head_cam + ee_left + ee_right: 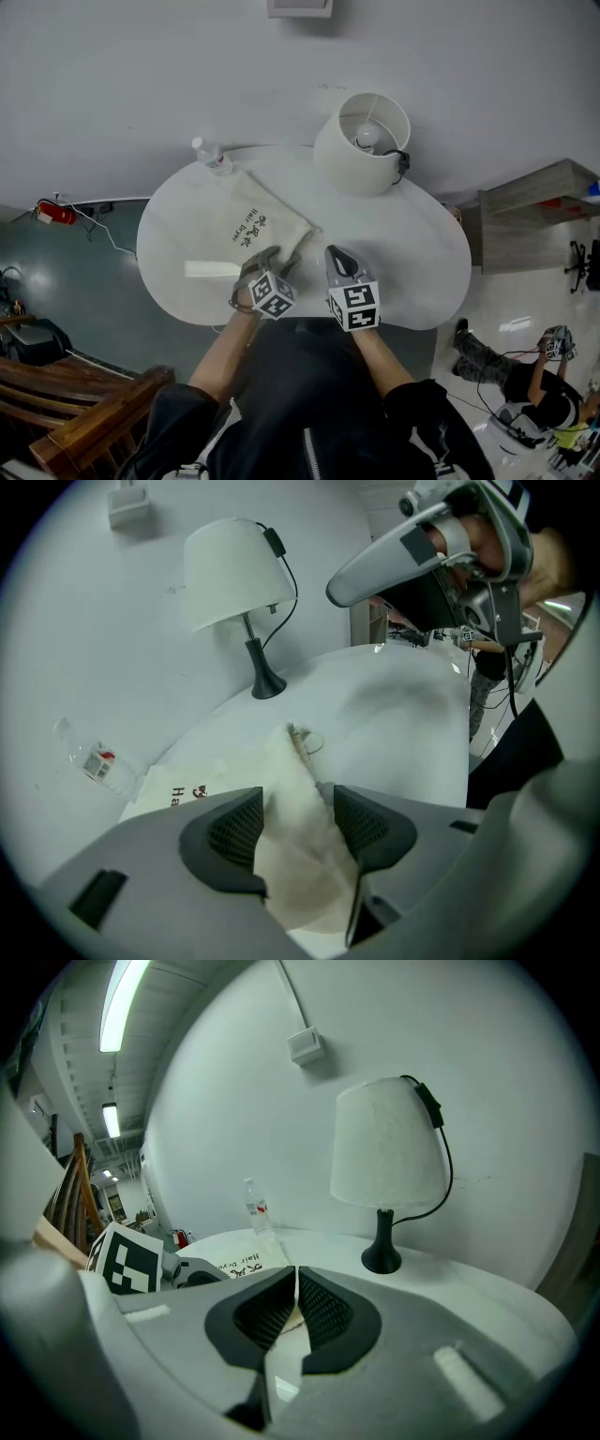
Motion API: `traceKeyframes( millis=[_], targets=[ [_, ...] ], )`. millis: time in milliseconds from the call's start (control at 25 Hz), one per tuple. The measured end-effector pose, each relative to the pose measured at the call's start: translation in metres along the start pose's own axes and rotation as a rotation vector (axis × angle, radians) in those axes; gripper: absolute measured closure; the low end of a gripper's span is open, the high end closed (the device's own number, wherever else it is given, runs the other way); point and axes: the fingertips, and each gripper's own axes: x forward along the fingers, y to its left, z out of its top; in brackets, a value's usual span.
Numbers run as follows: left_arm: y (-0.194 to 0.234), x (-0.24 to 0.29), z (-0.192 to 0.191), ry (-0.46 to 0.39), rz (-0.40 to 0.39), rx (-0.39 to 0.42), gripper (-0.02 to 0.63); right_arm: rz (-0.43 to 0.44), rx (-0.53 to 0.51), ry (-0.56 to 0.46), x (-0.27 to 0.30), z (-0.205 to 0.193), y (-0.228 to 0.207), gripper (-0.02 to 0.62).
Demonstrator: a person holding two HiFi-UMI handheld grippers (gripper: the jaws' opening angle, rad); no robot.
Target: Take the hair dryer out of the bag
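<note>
The cream cloth drawstring bag printed "Hair Dryer" (pixel 251 223) lies flat on the white oval table (pixel 412 258); its long axis runs diagonally from the clear plastic water bottle (pixel 214 157) at the far left to the near edge; the hair dryer itself does not show, and I cannot tell what the cloth hides; the left gripper (pixel 278 261) has its jaws grasping the bunched near end of the bag; just beside it, the right gripper (pixel 336 255) is clenched on nothing; the white-shaded lamp (pixel 361 141) stands behind.
</note>
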Motion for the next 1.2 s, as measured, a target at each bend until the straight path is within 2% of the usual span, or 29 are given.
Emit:
traceKeyframes(
  millis=[280, 400, 680, 1200],
  targets=[
    [0.006, 0.004, -0.007, 0.012, -0.031, -0.032, 0.385, -0.011, 0.013, 0.009, 0.003, -0.001, -0.002, 0.589],
    [0.010, 0.003, -0.010, 0.014, -0.049, -0.058, 0.466, -0.007, 0.013, 0.011, 0.005, -0.001, 0.002, 0.589],
    [0.022, -0.004, -0.011, -0.008, -0.061, -0.128, 0.526, 0.037, -0.012, 0.052, 0.012, -0.011, 0.013, 0.589],
    [0.043, -0.026, -0.003, -0.111, -0.084, -0.322, 0.551, 0.130, -0.106, 0.122, 0.033, -0.021, 0.043, 0.588]
  ],
)
